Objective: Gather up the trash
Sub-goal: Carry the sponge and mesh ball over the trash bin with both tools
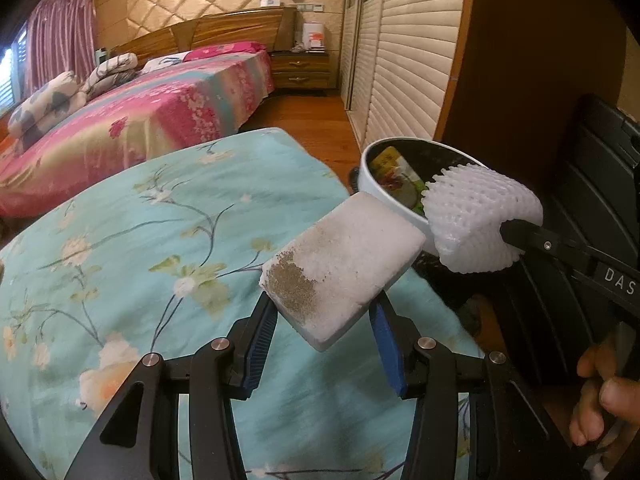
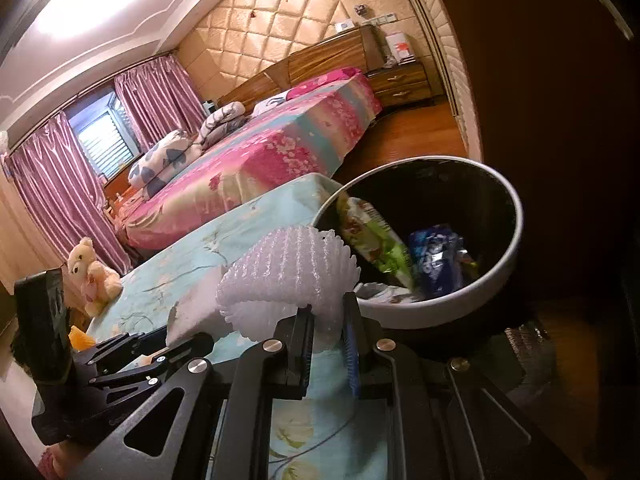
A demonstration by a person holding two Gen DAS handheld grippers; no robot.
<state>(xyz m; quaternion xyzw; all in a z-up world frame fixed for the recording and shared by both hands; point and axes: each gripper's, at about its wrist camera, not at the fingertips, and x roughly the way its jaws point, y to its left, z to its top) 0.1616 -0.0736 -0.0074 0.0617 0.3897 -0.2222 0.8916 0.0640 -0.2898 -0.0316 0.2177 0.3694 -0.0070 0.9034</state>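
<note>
Right wrist view: round white bin with black inside [image 2: 460,312] holds a green snack wrapper [image 2: 376,240] and blue foil packet [image 2: 436,260]. At its 9 o'clock, right gripper [image 2: 328,344] pinches white foam fruit netting [image 2: 288,276]. Left gripper [image 1: 324,332] clamps a stained white foam block [image 1: 344,268], tilted down.

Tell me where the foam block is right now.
The foam block sits clamped in the left gripper over the blue floral bedspread, just left of the bin.

"DAS" on right gripper [image 1: 516,236] (partly cut off)
</note>
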